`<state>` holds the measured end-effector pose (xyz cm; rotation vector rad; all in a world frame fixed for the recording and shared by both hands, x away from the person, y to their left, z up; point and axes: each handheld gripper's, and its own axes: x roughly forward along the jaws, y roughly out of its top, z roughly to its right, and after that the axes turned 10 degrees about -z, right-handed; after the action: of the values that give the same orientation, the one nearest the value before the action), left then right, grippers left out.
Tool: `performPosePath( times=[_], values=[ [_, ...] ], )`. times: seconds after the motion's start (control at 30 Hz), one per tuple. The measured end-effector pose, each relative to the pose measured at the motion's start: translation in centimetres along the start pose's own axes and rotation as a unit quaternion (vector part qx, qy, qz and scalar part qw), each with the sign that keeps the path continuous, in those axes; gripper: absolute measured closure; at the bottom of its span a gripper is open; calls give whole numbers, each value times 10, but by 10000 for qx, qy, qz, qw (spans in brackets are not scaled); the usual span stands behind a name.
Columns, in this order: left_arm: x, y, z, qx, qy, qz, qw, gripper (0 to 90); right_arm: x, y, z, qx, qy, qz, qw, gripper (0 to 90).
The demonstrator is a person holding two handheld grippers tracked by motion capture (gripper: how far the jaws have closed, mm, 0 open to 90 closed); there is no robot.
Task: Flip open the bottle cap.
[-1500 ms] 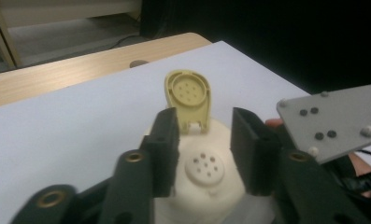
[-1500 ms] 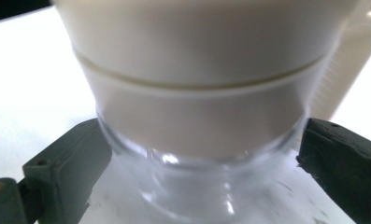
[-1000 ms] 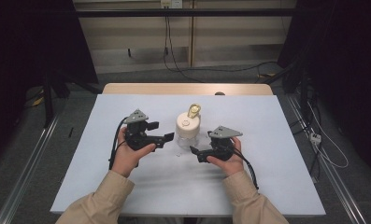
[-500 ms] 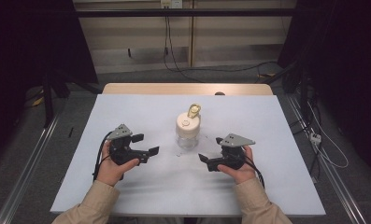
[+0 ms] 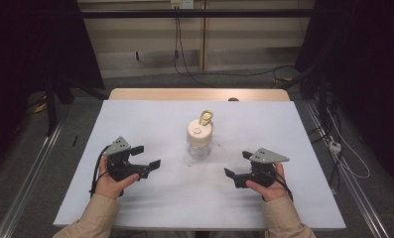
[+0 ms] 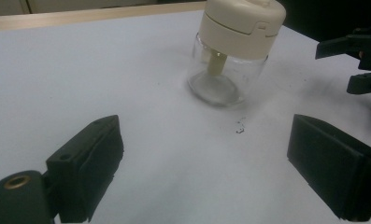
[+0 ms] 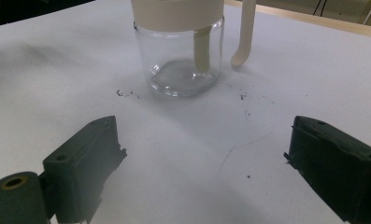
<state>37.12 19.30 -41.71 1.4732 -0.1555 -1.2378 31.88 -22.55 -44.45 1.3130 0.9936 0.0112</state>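
Jar (image 5: 199, 144) stood upright at tabletop (image 5: 150, 119) centre, well clear of all edges; bare white surface seen all round it. Left tongs (image 5: 146, 156) held near-left of jar, right tongs (image 5: 237, 163) near-right, both apart from it. Left jaws spread, just opened wider, nothing between; right jaws spread, nothing pinched. Jar body clear glass, rounded, smooth; lid (image 6: 243, 25) cream plastic; cream stick (image 7: 202, 46) hung inside from lid, otherwise nothing seen inside. Cream curved handle (image 7: 243, 35) down far side. Gold piece (image 5: 206, 117) just behind lid.

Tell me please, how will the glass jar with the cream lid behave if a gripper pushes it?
The glass jar looks empty, so probably light and easy to slide. Its flat base suggests it will not roll, but its bulky cream lid may make it tip. Smooth glass is likely slippery and breakable.
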Motion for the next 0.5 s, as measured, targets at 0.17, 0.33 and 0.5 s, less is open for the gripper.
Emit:
performPosePath(
  times=[0.17,0.33,0.5],
  values=[
    [-5,-7,-3,-19,63,2,10000,101,-5,-6,2,-15,-32,-40,10000,84],
    [-9,-14,-6,-49,117,-23,9999,96,-11,-11,4,7,-107,-29,9999,84],
    [-14,-19,-8,-63,149,-4,9999,90,-18,-16,7,48,-164,-24,9999,84]
  ],
)
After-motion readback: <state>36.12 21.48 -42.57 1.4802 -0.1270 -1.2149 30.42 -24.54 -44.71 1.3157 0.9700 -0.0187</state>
